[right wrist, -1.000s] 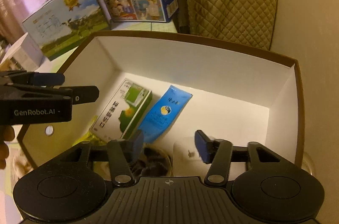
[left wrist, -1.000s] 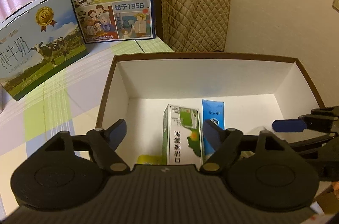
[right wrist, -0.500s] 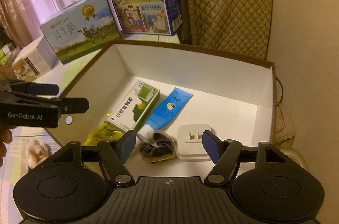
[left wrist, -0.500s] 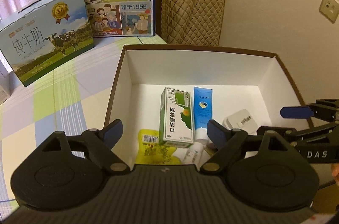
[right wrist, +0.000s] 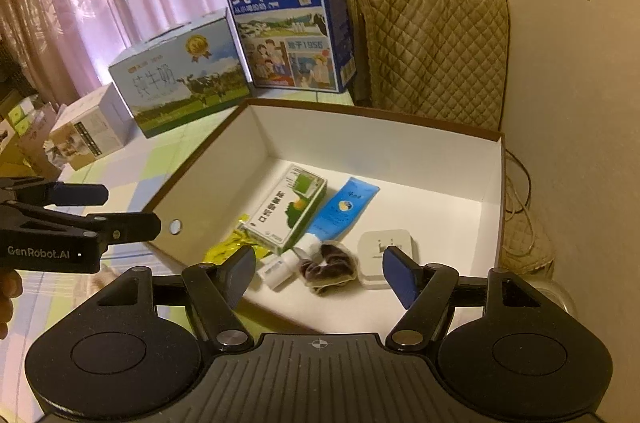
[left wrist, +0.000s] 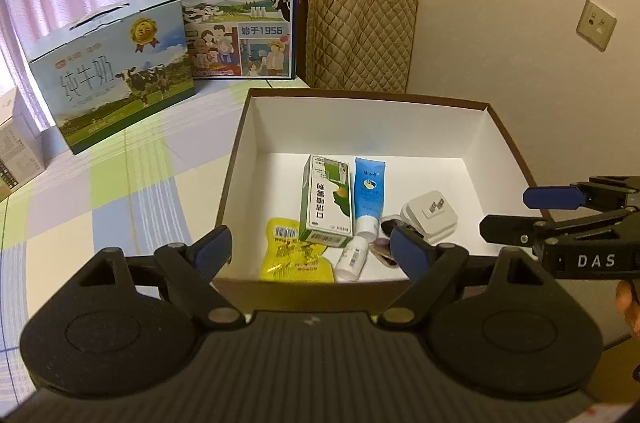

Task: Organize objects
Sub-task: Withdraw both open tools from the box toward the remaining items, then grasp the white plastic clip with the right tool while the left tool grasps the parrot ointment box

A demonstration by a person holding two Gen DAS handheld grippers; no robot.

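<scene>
A white box with a brown rim (left wrist: pixel 372 97) (right wrist: pixel 372 111) sits on the table and holds a green-and-white carton (left wrist: pixel 328 201) (right wrist: pixel 286 209), a blue tube (left wrist: pixel 370 189) (right wrist: pixel 344 209), a yellow packet (left wrist: pixel 294 255) (right wrist: pixel 228 249), a small white bottle (left wrist: pixel 352 257) (right wrist: pixel 278 269), a dark scrunchie (right wrist: pixel 328 267) and a white charger plug (left wrist: pixel 430 217) (right wrist: pixel 384 249). My left gripper (left wrist: pixel 310 249) is open and empty above the box's near wall. Above the near right part of the box, my right gripper (right wrist: pixel 320 273) is also open and holds nothing.
Two milk cartons stand behind the box: a pale one (left wrist: pixel 112 71) (right wrist: pixel 180 71) at left and a blue one (left wrist: pixel 236 11) (right wrist: pixel 288 23). A quilted chair back (left wrist: pixel 358 31) (right wrist: pixel 432 47) stands by the wall. A small white box (right wrist: pixel 90 131) lies on the checked tablecloth (left wrist: pixel 100 199).
Both grippers have drawn back and upward out of the box, staying open. More of the box's contents and the room behind show now.
</scene>
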